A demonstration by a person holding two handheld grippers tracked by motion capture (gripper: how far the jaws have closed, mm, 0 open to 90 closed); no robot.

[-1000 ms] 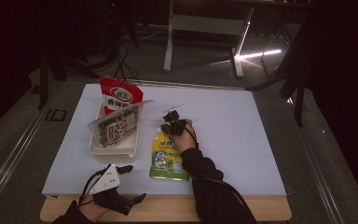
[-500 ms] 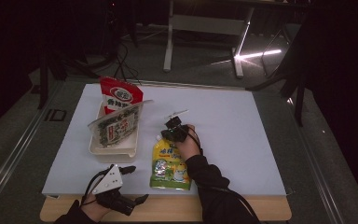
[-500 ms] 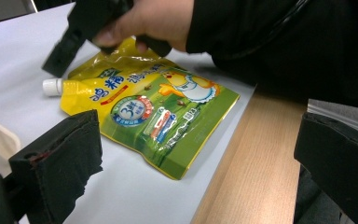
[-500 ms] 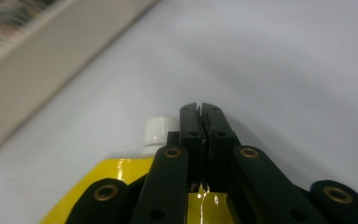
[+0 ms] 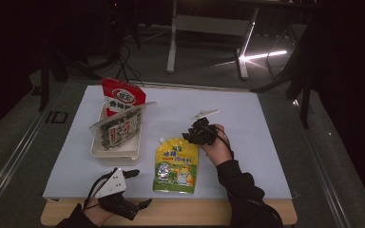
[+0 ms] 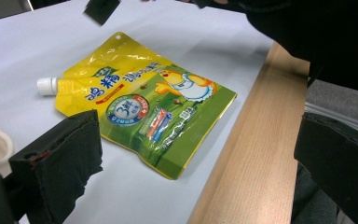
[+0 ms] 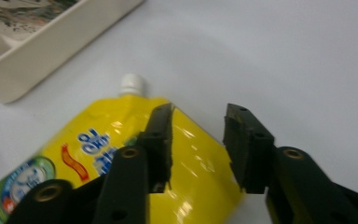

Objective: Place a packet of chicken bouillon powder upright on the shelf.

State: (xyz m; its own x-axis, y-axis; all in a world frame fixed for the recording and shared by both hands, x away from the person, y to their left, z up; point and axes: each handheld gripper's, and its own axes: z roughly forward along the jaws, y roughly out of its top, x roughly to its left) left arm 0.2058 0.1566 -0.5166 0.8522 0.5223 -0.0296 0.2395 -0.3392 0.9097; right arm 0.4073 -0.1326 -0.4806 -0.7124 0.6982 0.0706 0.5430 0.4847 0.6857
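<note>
A yellow spouted pouch (image 5: 177,164) with a white cap lies flat on the white table mat (image 5: 247,118). My right gripper (image 5: 192,137) hovers just over the pouch's upper right corner (image 7: 84,140). In the right gripper view, that gripper (image 7: 198,114) has jaws that have just been opening, and nothing is between them. My left gripper (image 5: 142,187) rests at the table's front edge, left of the pouch (image 6: 144,107). It stands wide open (image 6: 198,140) and empty.
A white tray (image 5: 116,154) left of the pouch holds a red packet (image 5: 122,99) and a grey-green packet (image 5: 119,130) leaning in it. The tray's rim (image 7: 51,46) lies close to the pouch's cap. The wooden table edge (image 6: 251,154) runs along the front.
The right gripper let go of the pouch's top, lifted and shifted right. The pouch slid slightly toward the front and now lies free. The left gripper has not moved.
</note>
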